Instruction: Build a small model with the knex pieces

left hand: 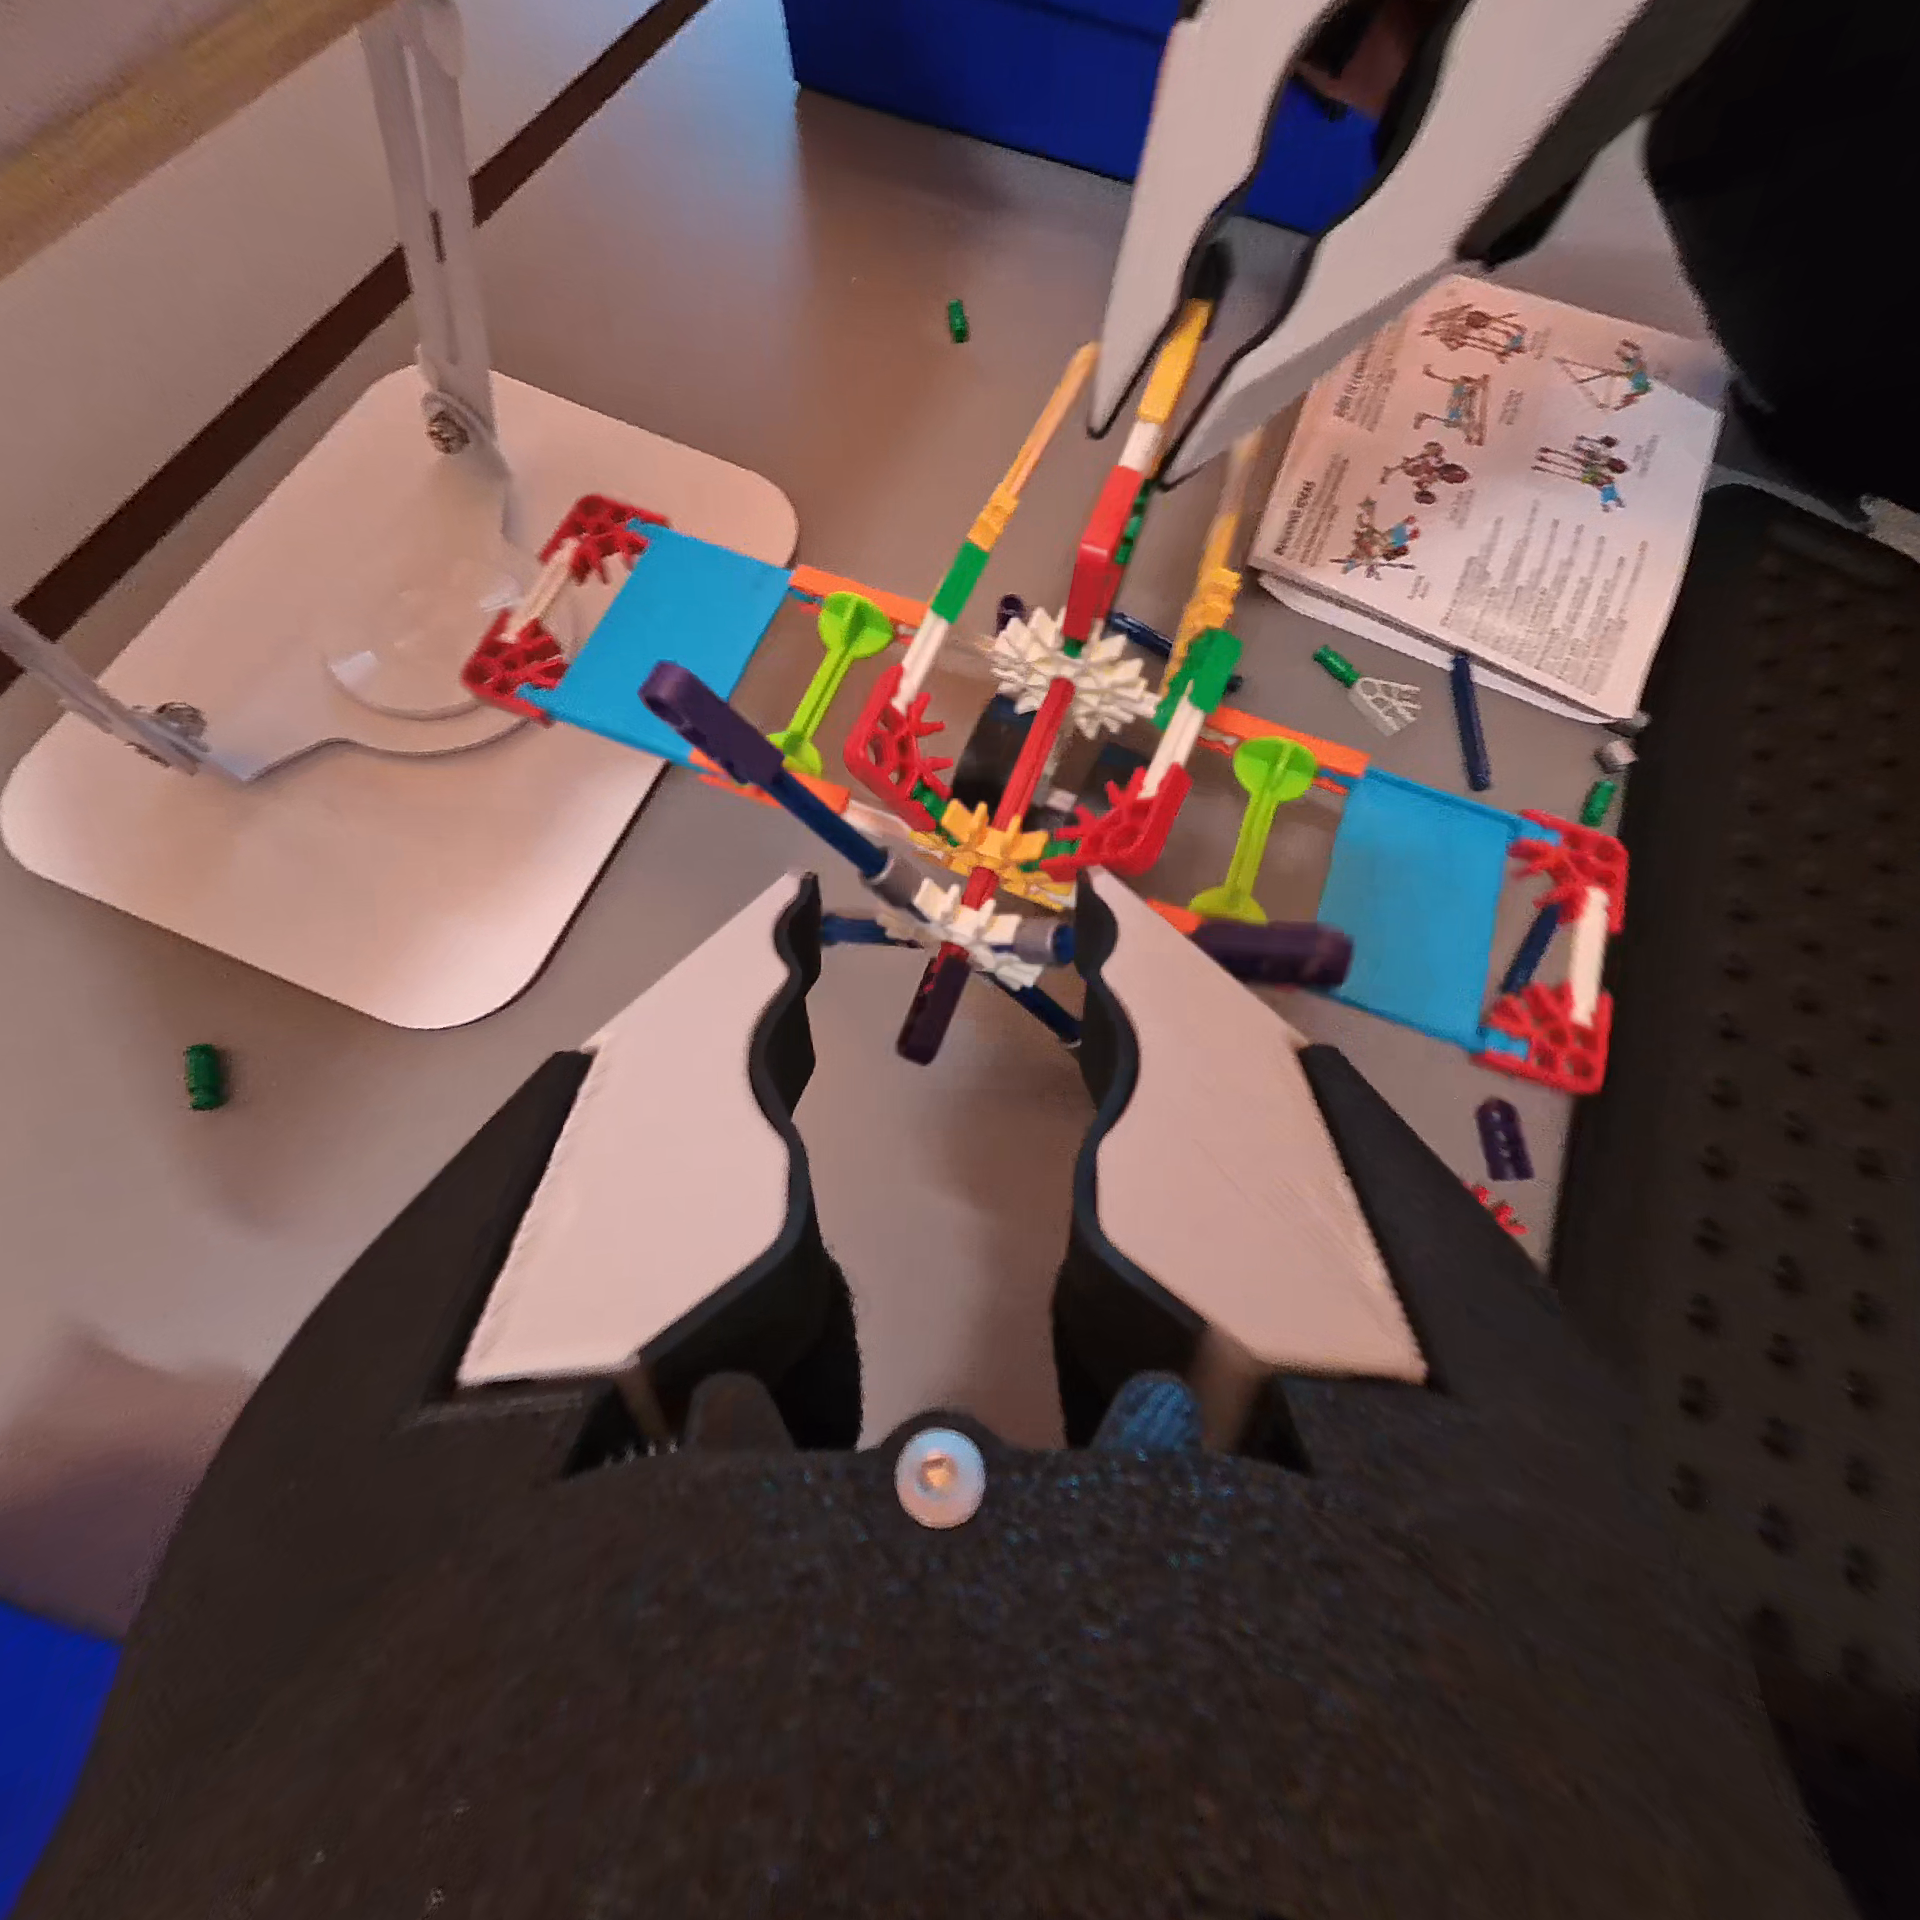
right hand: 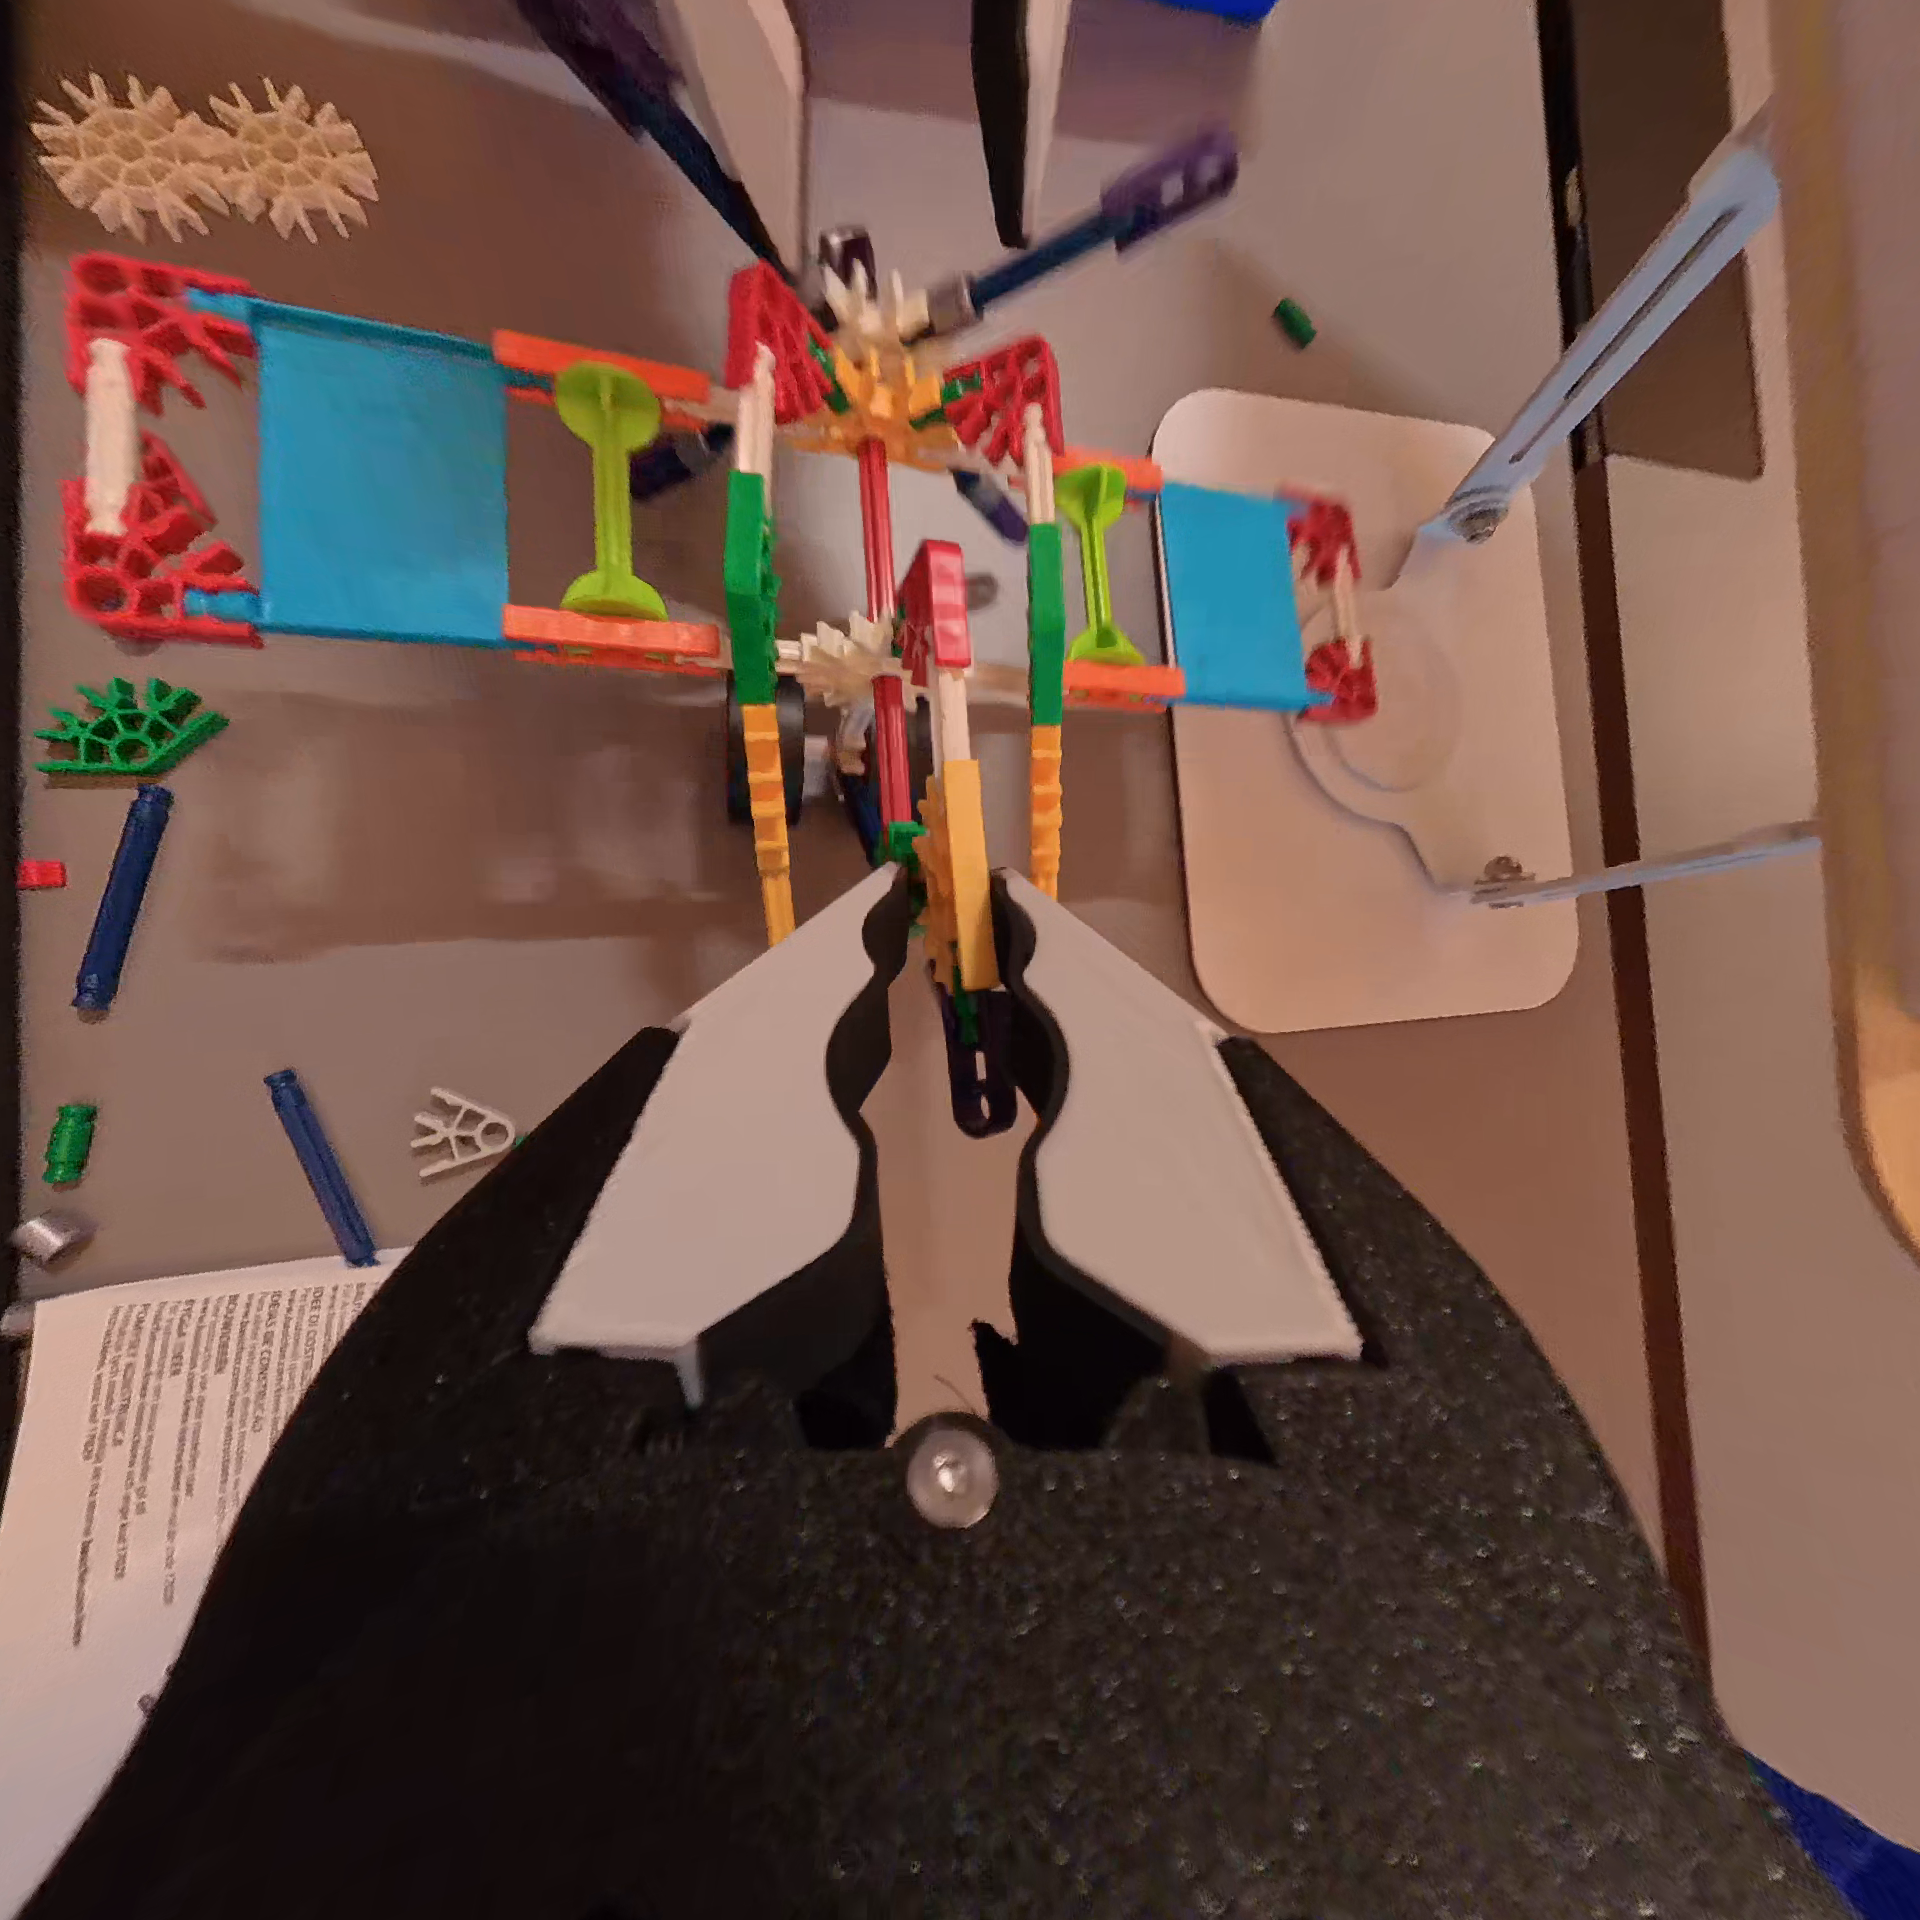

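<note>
A colourful construction-toy aeroplane point(left hand: 1023, 769) with blue wing panels point(left hand: 686, 623) stands on the grey table; it also shows in the right wrist view point(right hand: 873, 540). My left gripper point(left hand: 945, 904) is open, its fingertips either side of the white propeller hub point(left hand: 971, 930) with purple blades at the nose, apart from it. My right gripper point(right hand: 948, 883) is shut on the yellow tail piece point(right hand: 961, 914). In the left wrist view the right gripper point(left hand: 1138, 447) pinches the tail from the far side. In the right wrist view the left gripper point(right hand: 904, 249) is open at the nose.
A white stand base point(left hand: 312, 831) lies under one wing tip. An instruction booklet point(left hand: 1486, 488) lies beside the tail. Loose pieces are scattered: a green spacer point(left hand: 203, 1075), blue rods point(right hand: 120, 894), white connectors point(right hand: 197, 156), a green connector point(right hand: 125, 727). A black perforated surface point(left hand: 1766, 1039) borders the table. Across from one pair of fingers to the other is roughly 12 cm.
</note>
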{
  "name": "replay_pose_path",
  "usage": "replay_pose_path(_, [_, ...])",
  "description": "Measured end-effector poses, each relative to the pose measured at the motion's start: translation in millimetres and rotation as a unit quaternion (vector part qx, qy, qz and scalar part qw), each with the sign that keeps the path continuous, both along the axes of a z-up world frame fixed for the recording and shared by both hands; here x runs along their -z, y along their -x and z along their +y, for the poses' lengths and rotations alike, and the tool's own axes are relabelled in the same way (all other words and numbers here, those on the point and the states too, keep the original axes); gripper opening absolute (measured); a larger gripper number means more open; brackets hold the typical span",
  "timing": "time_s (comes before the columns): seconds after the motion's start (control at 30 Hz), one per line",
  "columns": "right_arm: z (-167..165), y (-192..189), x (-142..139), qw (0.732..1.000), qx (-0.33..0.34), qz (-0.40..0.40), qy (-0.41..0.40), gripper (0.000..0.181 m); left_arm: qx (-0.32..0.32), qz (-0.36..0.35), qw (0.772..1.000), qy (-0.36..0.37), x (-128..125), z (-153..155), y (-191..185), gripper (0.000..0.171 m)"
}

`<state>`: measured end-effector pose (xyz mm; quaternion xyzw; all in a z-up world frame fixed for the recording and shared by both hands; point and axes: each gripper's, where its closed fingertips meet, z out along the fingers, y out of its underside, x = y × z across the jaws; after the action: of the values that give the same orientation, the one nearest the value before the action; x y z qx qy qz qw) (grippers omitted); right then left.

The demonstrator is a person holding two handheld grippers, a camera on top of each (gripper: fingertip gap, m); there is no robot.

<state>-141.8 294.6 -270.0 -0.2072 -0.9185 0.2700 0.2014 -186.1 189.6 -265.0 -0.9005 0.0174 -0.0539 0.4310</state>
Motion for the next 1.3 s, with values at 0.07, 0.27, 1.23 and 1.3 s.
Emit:
replay_pose_path(0.07, [6, 1, 9, 1.000, 0.002, -0.015, 0.000, 0.015, 0.011, -0.013, 1.000, -0.016, -5, -2, -4, 0.051])
replay_pose_path(0.27, [18, 6, 36, 0.999, 0.009, -0.043, -0.019, 0.014, 0.027, -0.044, 0.997, -0.050, -18, -8, -10, 0.062])
replay_pose_path(1.23, [-17, -29, 19, 0.996, -0.060, -0.042, -0.046, 0.011, 0.012, 0.024, 1.000, -0.009, -7, -3, -4, 0.071])
replay_pose_path(1.3, [-21, -29, 18, 0.996, -0.063, -0.039, -0.043, 0.011, -0.002, 0.031, 1.000, 0.000, -4, -5, 3, 0.065])
